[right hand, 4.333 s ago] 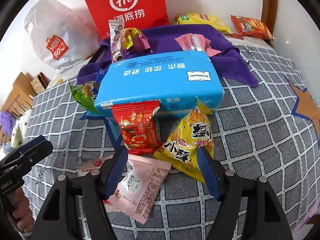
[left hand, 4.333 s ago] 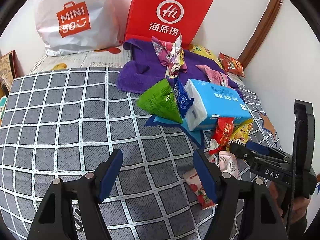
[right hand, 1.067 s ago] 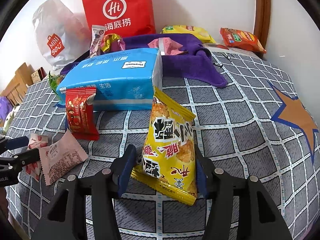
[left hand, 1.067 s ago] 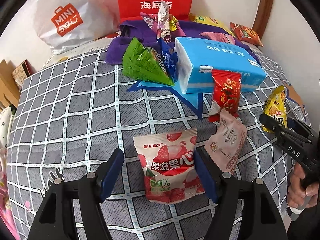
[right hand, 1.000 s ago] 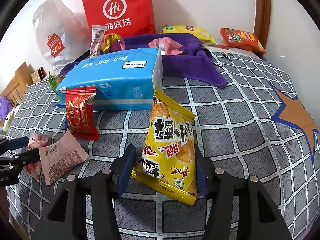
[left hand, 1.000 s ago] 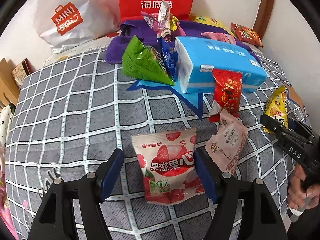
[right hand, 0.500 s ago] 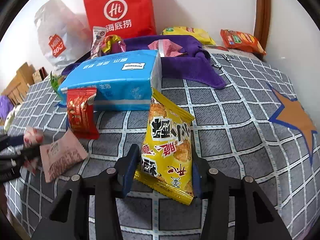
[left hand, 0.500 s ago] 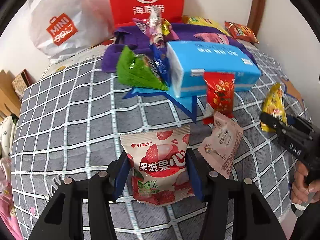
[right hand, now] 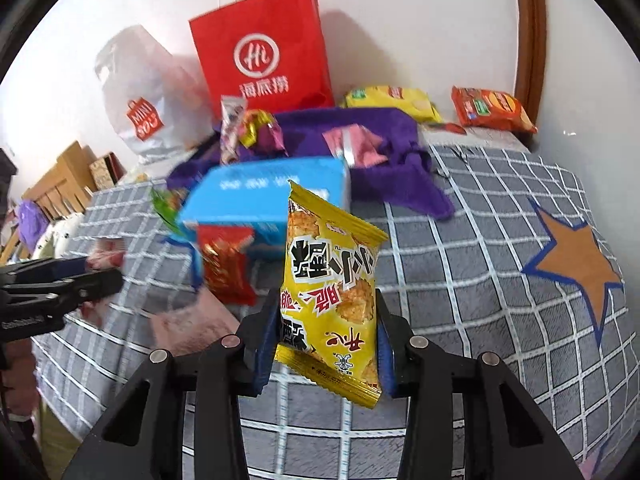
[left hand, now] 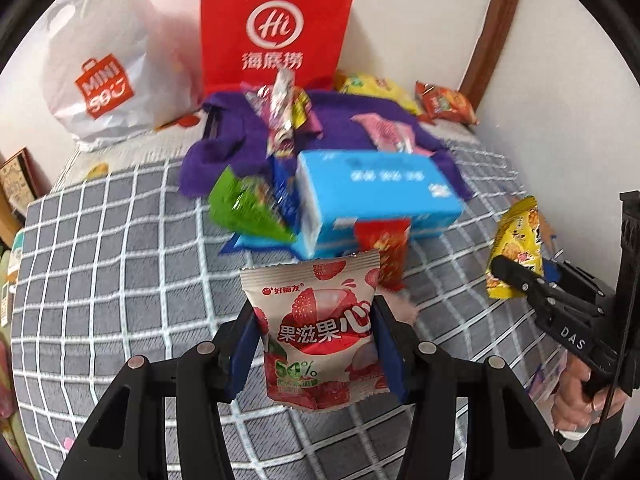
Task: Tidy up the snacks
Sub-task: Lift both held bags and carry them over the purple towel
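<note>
- Your left gripper (left hand: 316, 354) is pinching the pink strawberry-print plastic snack pouch (left hand: 320, 332); your right gripper (right hand: 326, 354), jaws closing, is squeezing the yellow crinkly cracker packet (right hand: 330, 284).
- You are carrying both; next calls for a drop spot, perhaps the red paper bag (left hand: 276, 28) at 12 o'clock.

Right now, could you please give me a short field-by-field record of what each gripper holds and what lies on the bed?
left gripper: shut on strawberry pack, lifted off the blanket
right gripper: jaws closing on yellow pack, held clear of the blanket
centre: blue tissue pack, red pack leaning on its front
left of tissue pack: green pack
behind: purple cloth, red bag, white bag
</note>
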Motion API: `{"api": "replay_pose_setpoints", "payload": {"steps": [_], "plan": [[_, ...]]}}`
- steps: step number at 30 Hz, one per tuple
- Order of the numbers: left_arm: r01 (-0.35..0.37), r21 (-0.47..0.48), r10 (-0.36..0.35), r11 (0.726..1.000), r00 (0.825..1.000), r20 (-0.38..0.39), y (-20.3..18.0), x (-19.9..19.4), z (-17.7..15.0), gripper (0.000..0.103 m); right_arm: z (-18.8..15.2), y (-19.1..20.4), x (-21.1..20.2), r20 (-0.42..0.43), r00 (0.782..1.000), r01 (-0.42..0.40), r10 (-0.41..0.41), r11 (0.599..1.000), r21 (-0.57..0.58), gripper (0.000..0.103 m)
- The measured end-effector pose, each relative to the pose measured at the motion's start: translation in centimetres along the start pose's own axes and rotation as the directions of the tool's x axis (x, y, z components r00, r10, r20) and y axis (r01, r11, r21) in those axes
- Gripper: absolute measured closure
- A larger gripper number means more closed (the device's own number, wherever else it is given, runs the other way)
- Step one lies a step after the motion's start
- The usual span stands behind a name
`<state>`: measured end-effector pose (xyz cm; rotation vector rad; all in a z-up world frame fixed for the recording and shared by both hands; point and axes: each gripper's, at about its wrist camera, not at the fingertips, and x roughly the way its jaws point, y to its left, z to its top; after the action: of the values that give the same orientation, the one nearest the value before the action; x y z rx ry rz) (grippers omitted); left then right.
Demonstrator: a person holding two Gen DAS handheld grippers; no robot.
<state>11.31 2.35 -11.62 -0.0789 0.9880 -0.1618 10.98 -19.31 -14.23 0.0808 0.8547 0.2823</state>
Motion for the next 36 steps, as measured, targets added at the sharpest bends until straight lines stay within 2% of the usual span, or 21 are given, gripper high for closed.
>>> {"api": "replay_pose_setpoints", "payload": {"steps": [2, 15, 28, 36], "plan": [[0.016, 0.005, -0.017, 1.000, 1.000, 0.008, -0.4, -0.1, 0.9, 0.052, 0.8, 0.0, -0.3, 0.008, 1.000, -0.015, 0.015, 1.000, 0.012, 0.062], [0.054, 0.029, -0.056, 0.998, 0.996, 0.075, -1.1, -1.1, 6.8, 0.052, 6.6, 0.7, -1.6, 0.050, 0.998, 0.033, -0.033, 0.999, 0.007, 0.062], [0.031, 0.031, -0.034, 0.999, 0.994, 0.104, 0.7, 0.2, 12.3, 0.052, 12.8, 1.5, 0.0, 0.100, 0.994, 0.052, -0.051, 0.999, -0.010, 0.062], [0.017, 0.020, -0.019, 1.000, 0.995, 0.100, 2.4, 2.3, 13.9, 0.052, 15.2, 1.4, 2.5, 0.106, 0.994, 0.040, -0.039, 0.999, -0.003, 0.062]]}}
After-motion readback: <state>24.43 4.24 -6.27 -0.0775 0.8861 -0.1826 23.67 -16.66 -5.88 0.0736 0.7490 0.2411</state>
